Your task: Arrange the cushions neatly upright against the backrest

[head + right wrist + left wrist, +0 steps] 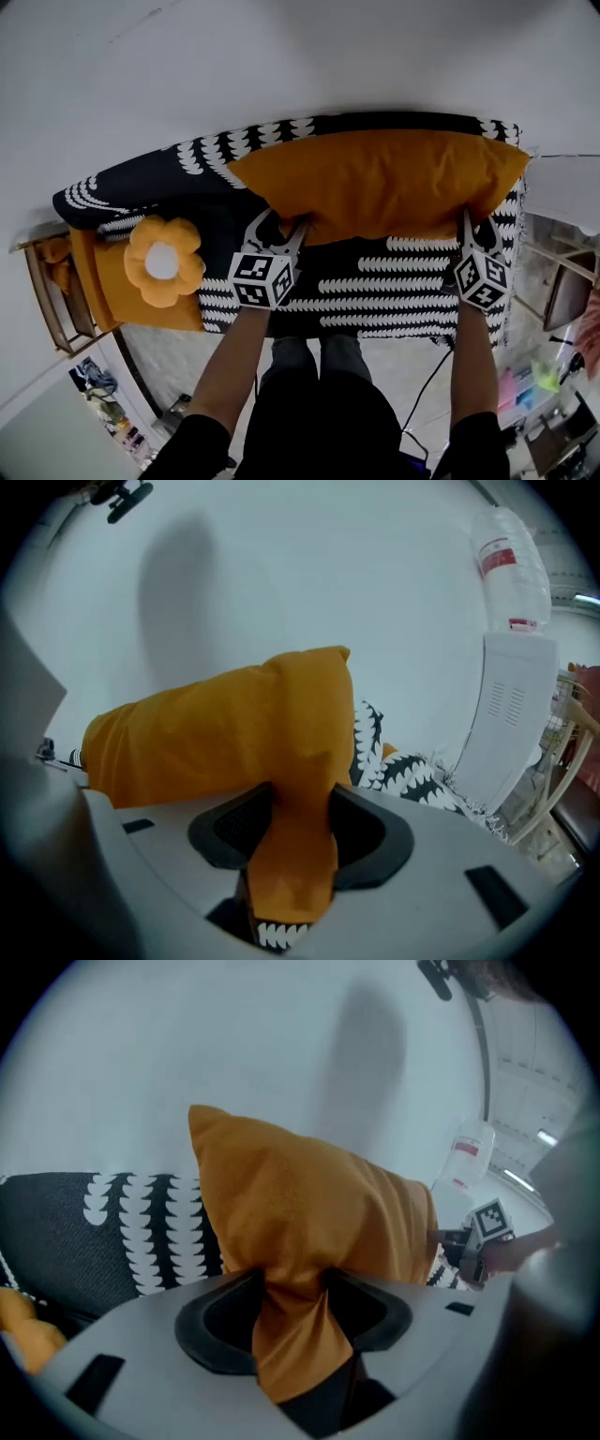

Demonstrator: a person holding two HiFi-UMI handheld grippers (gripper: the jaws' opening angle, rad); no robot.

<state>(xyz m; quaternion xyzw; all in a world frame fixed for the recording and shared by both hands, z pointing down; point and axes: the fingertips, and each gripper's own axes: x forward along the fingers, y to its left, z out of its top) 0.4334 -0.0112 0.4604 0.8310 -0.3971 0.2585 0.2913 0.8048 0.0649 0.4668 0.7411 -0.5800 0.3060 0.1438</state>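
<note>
I have the left tongs point(281, 232) pinching the lower left corner of the long orange cushion point(375, 183). In the left gripper view a fold of its fabric is squeezed between the 2 pads. The right tongs point(473, 230) pinch the lower right corner the same way, with an orange fold caught between their pads in the right gripper view. The cushion stands on its long edge at 12 o'clock from both tongs. It runs across the sofa point(375, 295) along the backrest point(394, 120), with the white wall point(281, 56) behind it. The seat under it wears a black cover with white scallop rows. At 9 o'clock from the left tongs, well apart, 1 flower cushion point(164, 261) lies flat on the seat.
</note>
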